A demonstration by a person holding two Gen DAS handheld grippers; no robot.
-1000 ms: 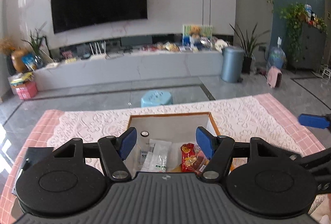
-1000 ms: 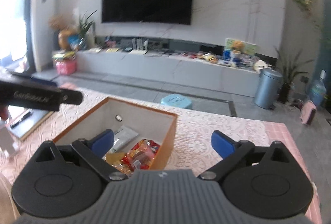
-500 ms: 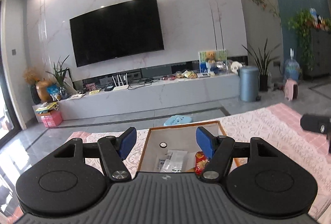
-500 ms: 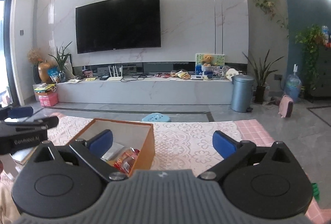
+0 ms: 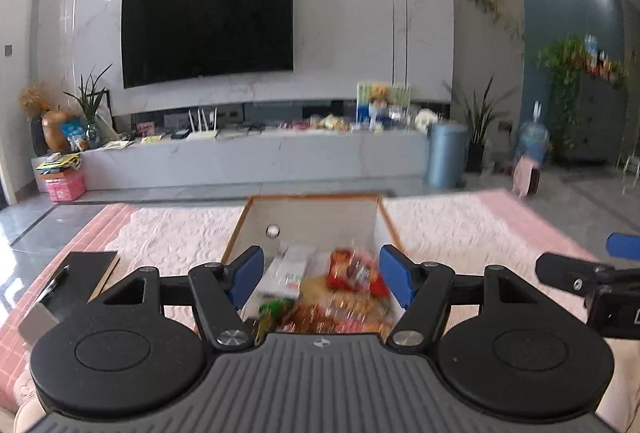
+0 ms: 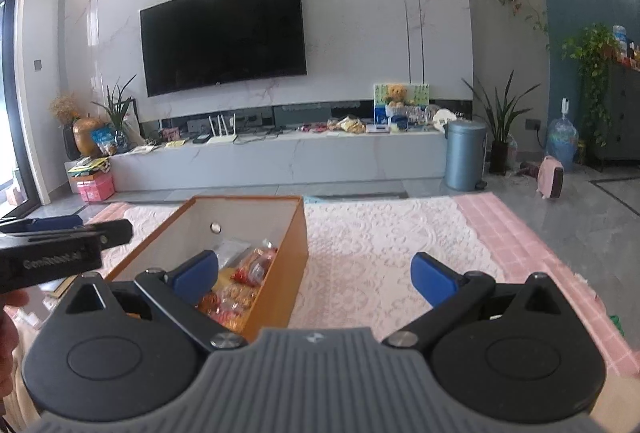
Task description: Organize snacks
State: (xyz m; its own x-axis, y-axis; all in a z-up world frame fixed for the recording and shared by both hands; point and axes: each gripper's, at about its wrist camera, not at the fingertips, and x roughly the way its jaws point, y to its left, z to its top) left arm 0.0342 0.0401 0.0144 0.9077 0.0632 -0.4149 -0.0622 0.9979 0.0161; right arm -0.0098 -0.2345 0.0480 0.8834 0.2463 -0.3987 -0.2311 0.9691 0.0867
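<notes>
— Well, where are the snacks (image 5: 344, 289)?
— Heaped inside the wooden box (image 6: 294, 253), on the lace-covered desk (image 6: 380, 233). Red and orange packets toward the near end, white ones (image 5: 286, 269) behind, closer to the far wall.
— And the tongs?
— Left tongs (image 5: 321, 275) spread wide just over the box, nothing gripped. Right tongs (image 6: 314, 275) also wide apart and empty, straddling the box's right wall.
— Beside the box?
— Dark notebook (image 5: 80, 273) with a pen (image 5: 54, 283), off to its left.

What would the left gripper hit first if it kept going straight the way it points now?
Probably the snack packets piled in the open box: the left gripper aims into it, jaws open and empty. Depth is hard to judge.
</notes>
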